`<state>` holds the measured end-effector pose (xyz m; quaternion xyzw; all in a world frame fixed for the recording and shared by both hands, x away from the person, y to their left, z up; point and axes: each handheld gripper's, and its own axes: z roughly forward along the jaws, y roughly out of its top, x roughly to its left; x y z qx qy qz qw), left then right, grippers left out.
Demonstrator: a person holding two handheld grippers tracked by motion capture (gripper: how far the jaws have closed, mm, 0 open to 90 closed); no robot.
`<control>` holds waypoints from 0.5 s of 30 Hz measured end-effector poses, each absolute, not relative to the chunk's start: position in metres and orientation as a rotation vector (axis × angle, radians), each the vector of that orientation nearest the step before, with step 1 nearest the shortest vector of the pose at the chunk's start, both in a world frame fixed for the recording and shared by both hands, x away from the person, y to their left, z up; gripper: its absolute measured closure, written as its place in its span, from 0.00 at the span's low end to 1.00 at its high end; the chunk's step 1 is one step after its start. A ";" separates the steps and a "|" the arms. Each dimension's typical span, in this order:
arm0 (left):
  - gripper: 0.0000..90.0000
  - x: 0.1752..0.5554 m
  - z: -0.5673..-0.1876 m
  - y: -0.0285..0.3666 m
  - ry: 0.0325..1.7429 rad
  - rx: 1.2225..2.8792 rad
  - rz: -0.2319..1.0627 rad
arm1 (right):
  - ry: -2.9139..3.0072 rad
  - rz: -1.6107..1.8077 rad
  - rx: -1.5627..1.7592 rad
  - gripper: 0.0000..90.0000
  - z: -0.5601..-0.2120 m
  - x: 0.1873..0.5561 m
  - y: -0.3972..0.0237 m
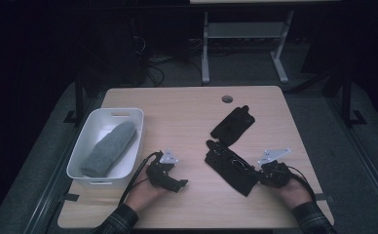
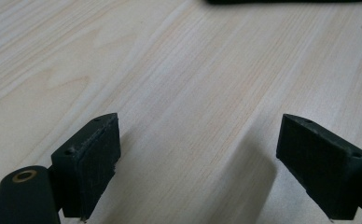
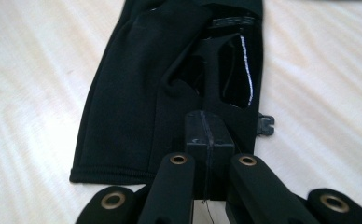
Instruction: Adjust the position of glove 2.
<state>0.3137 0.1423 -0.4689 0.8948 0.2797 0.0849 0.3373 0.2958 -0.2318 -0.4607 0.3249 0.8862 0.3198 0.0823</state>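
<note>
Nearest the camera, the right gripper [image 3: 206,140] is clenched on the near hem of a black glove [image 1: 232,167], pads pressed flat together with only thin fabric caught between them. That glove lies on the wooden table [image 1: 187,112], well right of the white bin [image 1: 90,127] holding a rolled grey towel [image 1: 110,148]; a second black glove [image 1: 233,125] lies just beyond it. Between bin and glove, the left gripper [image 1: 170,181] hangs released over bare wood. With so shallow a bite, the hem could slip out if lifted, or the limp fabric could drag and bunch.
</note>
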 end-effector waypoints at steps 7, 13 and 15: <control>0.14 0.311 -0.475 0.147 0.665 2.298 0.267 | 2.718 0.927 0.903 1.00 -0.458 0.277 -0.220; 0.14 0.311 -0.477 0.149 0.657 2.275 0.268 | 2.777 0.939 0.825 1.00 -0.456 0.260 -0.208; 0.14 0.311 -0.477 0.149 0.656 2.273 0.271 | 2.800 0.950 0.797 1.00 -0.456 0.255 -0.203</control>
